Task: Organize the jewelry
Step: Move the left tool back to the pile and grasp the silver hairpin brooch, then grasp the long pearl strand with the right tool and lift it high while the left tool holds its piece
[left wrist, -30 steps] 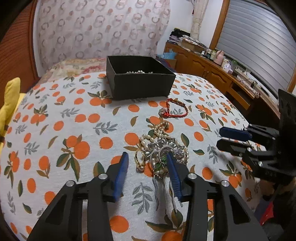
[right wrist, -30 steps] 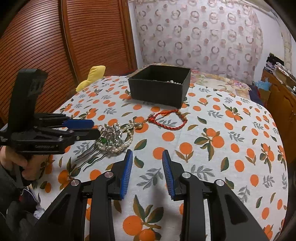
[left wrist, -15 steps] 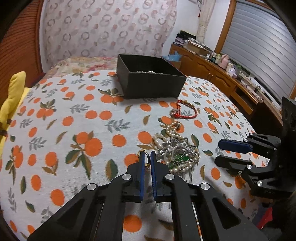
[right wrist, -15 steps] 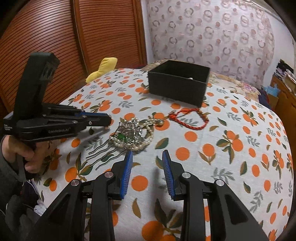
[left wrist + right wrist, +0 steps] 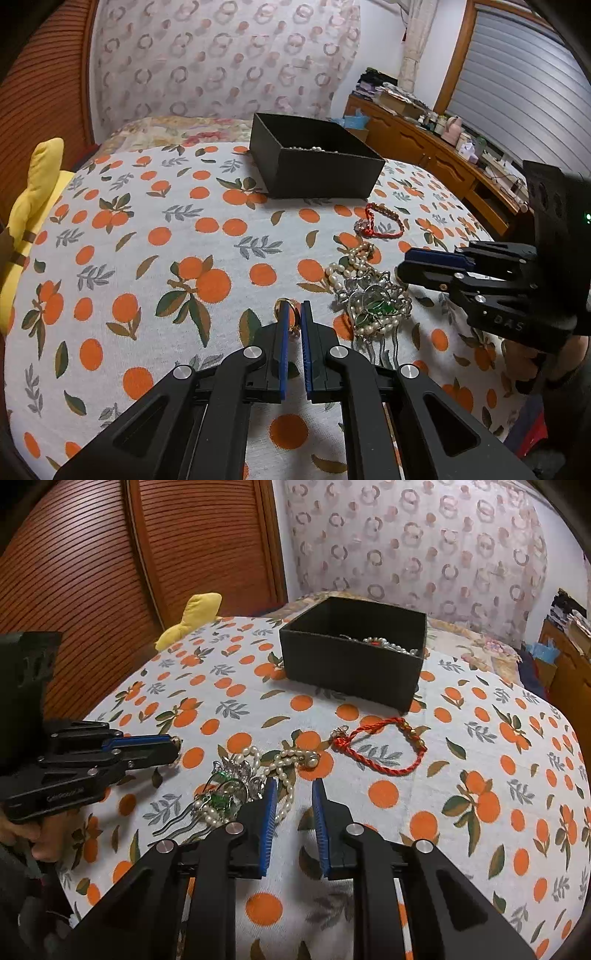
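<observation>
Jewelry lies on the orange-print cloth [image 5: 155,236]: a tangle of pearl strands and a silver hair comb [image 5: 373,302] near the middle, a red cord bracelet [image 5: 384,749] just beyond it, and more pearls inside the black box [image 5: 351,668] at the far side. The left gripper [image 5: 292,314] is clamped on a gold ring [image 5: 286,308] just left of the tangle. The right gripper [image 5: 293,794] is closing, its pads not yet pressing on the pearl strand between them.
</observation>
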Demonstrator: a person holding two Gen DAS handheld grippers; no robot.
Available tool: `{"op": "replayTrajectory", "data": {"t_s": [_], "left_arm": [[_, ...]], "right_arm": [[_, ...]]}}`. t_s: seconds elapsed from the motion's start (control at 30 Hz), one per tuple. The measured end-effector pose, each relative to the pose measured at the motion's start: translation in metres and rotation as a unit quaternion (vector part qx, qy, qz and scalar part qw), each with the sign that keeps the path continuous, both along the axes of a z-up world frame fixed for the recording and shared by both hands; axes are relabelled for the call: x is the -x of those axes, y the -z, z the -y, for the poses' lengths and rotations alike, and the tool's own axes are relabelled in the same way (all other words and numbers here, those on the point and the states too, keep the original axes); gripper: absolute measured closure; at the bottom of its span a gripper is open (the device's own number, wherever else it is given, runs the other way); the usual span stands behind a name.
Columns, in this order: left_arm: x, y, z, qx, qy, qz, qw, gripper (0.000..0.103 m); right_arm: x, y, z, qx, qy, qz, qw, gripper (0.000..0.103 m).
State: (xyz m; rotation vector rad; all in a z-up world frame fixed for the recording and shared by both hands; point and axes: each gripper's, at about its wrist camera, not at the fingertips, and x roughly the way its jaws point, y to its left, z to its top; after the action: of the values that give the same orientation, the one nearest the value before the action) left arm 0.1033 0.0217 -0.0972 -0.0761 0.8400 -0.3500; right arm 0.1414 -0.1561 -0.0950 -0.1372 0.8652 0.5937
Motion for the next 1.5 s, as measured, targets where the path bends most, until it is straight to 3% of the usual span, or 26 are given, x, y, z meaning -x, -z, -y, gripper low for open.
{"op": "replayTrajectory", "data": {"t_s": [0.27, 0.43, 0.5, 0.57, 0.77, 1.5], "left_arm": [[0.0, 0.001, 0.0, -0.001, 0.001, 0.0, 1.0, 0.098], [0.0, 0.002, 0.0, 0.0, 0.0, 0.0, 1.0, 0.098], [0.0, 0.002, 0.0, 0.0, 0.001, 0.0, 1.0, 0.098], [0.0, 0.001, 0.0, -0.001, 0.001, 0.0, 1.0, 0.098], [0.0, 0.002, -0.001, 0.0, 0.0, 0.0, 1.0, 0.098], [0.001, 0.003, -0.001, -0.001, 0.0, 0.0, 1.0, 0.098]], "right_arm": [[-0.009, 0.011, -0.011, 0.014, -0.022, -0.026, 0.999, 0.081], [-0.008, 0.012, -0.017, 0.027, -0.028, -0.018, 0.999, 0.081], [-0.008, 0.011, -0.017, 0.031, -0.027, -0.015, 0.999, 0.086], [-0.006, 0.011, -0.018, 0.04, -0.028, -0.009, 0.999, 0.097], [0.004, 0.011, -0.01, 0.057, -0.029, 0.005, 0.998, 0.098], [0.035, -0.098, 0.012, -0.007, -0.014, 0.132, 0.991, 0.099]]}}
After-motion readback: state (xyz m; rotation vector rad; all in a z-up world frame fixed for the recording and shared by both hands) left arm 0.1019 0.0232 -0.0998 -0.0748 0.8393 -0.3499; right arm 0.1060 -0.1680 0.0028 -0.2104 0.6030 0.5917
